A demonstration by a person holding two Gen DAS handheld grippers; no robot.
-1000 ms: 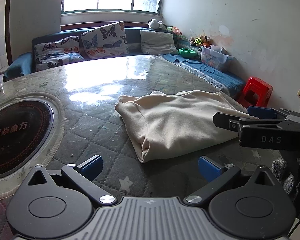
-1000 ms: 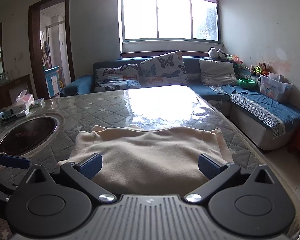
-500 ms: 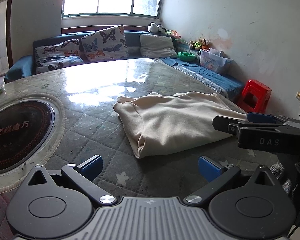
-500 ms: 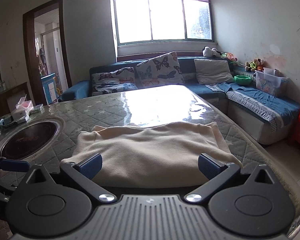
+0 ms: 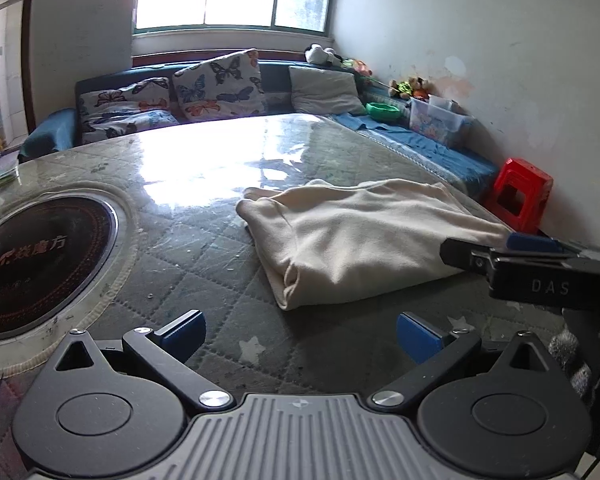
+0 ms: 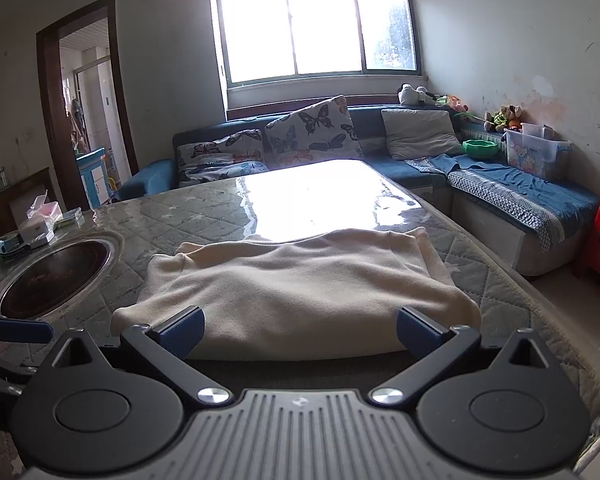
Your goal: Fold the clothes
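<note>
A cream garment (image 5: 356, 240) lies folded into a thick rectangle on the quilted table top (image 5: 172, 248). In the right wrist view the same garment (image 6: 300, 288) spreads just beyond my fingers. My left gripper (image 5: 300, 334) hovers open over bare table, short of the garment's near left corner, holding nothing. My right gripper (image 6: 300, 328) is open too, its blue pads either side of the garment's near edge with nothing pinched. The right gripper's black fingers (image 5: 500, 258) also show from the side at the garment's right end.
A round cooktop (image 5: 36, 256) is set into the table at the left. Boxes and small items (image 6: 40, 220) sit at the table's far left. A blue sofa (image 6: 380, 148) with cushions wraps the far side. A red stool (image 5: 520, 192) stands by the right wall.
Both grippers have pulled back and risen a little from the garment, so it looks smaller and farther away. The garment itself has not moved, and both grippers stayed open.
</note>
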